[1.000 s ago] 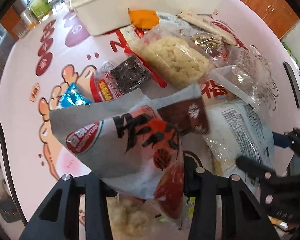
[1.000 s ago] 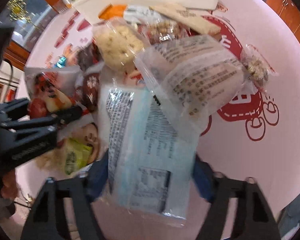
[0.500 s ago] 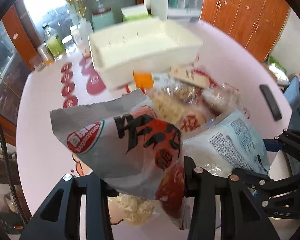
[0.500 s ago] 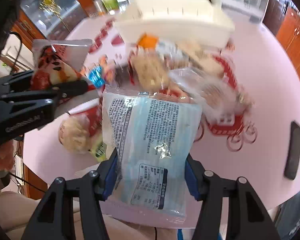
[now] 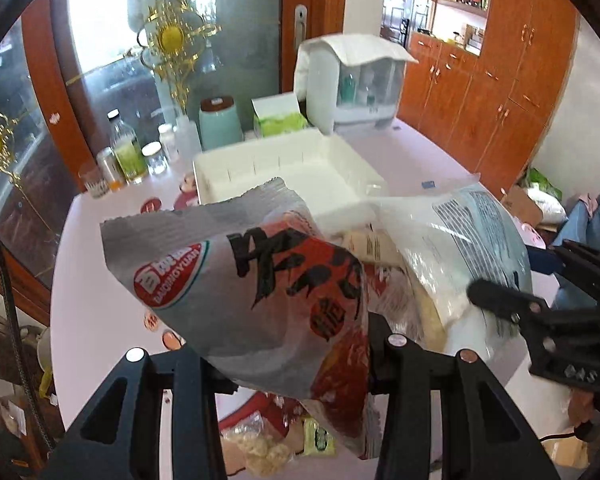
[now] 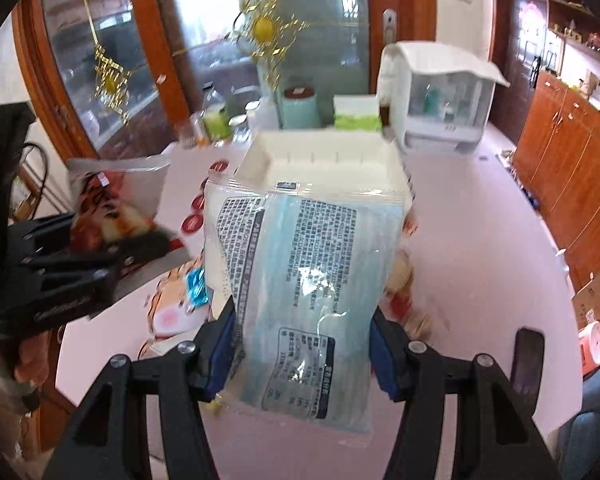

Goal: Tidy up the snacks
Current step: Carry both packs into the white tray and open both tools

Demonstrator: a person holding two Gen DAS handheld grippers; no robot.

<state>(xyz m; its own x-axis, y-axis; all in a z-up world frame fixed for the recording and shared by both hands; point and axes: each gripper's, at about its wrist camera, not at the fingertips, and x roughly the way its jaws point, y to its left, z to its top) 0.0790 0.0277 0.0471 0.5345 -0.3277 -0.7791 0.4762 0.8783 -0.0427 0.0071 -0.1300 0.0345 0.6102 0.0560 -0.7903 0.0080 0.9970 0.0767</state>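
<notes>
Left tool (image 5: 296, 364) grips a grey-and-red snack bag (image 5: 256, 292); right tool (image 6: 302, 346) is clamped on a pale blue packet (image 6: 304, 280), both held above the pink counter (image 6: 472, 240), short of the white tray (image 6: 324, 160)

Orange wooden cabinets (image 5: 496, 92), glass door (image 6: 300, 20), pink table (image 6: 480, 240)

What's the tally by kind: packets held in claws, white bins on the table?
Held packets: 2, the grey-and-red packet in the left claw and the blue-and-clear packet in the right claw
White bin: 1
Total: 3
</notes>
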